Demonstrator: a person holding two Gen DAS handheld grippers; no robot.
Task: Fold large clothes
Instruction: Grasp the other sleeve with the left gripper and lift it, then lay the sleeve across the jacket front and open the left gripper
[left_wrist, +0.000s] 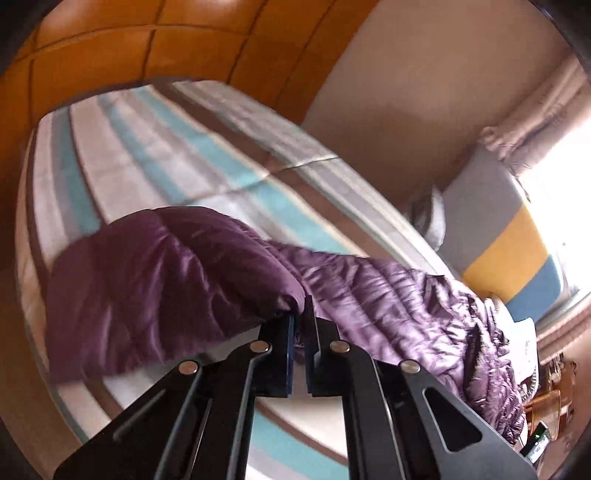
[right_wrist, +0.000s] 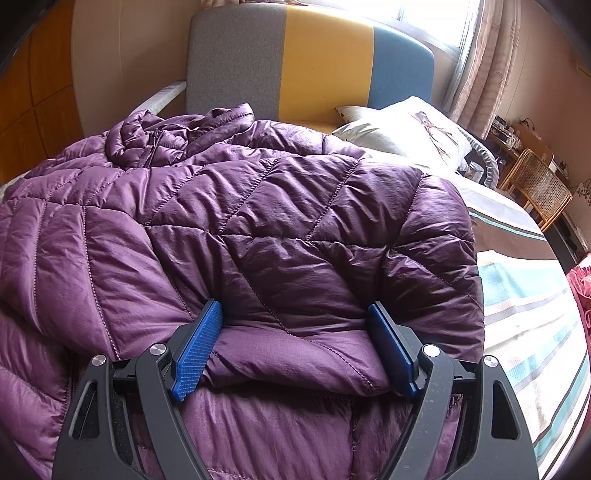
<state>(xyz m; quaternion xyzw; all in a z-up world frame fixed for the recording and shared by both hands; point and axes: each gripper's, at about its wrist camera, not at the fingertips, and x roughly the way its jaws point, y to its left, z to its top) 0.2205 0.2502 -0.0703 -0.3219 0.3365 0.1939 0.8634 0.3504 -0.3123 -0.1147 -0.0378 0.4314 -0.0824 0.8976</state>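
Purple quilted puffer jacket lies spread on a bed with a striped sheet in teal, grey, white and brown bands. In the right wrist view the jacket fills most of the frame, collar and zipper at the far end toward a headboard in grey, yellow and blue panels. A white pillow sits right of the collar, partly touching the jacket edge. Right gripper is down on the jacket with its jaws wide apart; a puffy fold of fabric bulges between the blue pads, and both pads look to be against it, but whether they squeeze it or just rest beside it I cannot tell. Left gripper has its jaws nearly together, pinching a thin edge of the jacket at the tips; that part of the jacket hangs lifted off the sheet, draping left, frame is blurred there. Rest of the jacket trails right toward the headboard end. Orange wooden wardrobe panels stand behind the bed. A wicker chair stands right of the bed near a curtain and bright window.
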